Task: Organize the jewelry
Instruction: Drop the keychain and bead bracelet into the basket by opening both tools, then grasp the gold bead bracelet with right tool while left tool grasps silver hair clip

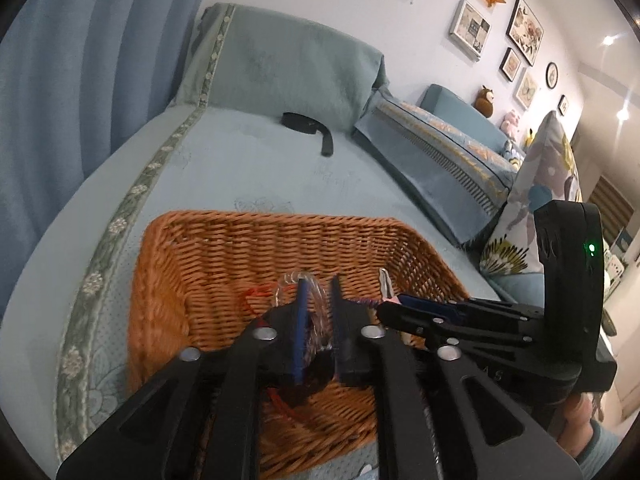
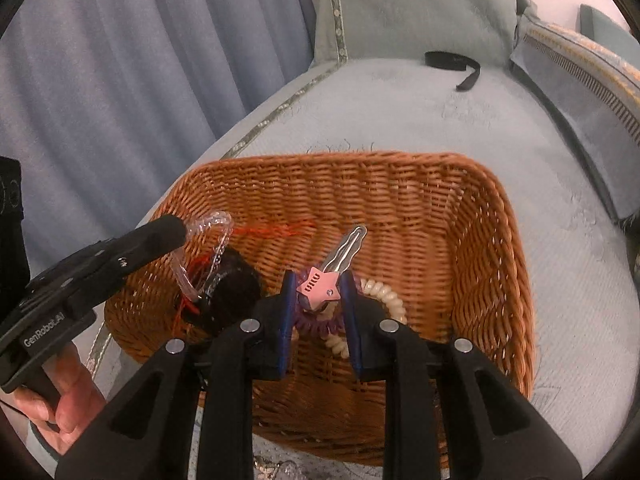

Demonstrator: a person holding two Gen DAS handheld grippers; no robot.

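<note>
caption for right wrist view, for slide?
Right gripper holds a pink star hair clip over a wicker basket.

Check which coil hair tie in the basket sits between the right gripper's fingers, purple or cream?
The purple coil hair tie, under the pink star clip; the cream coil trails outside the right finger.

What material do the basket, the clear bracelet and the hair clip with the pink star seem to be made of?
Basket: woven wicker or rattan, warm orange-brown, judging by its ribbed weave.
Clear bracelet, held by the left gripper: transparent and glossy, probably plastic or glass beads; blur leaves it open.
Hair clip in the right gripper: a shiny silver prong, likely metal, with a matte pink star, probably plastic.
</note>
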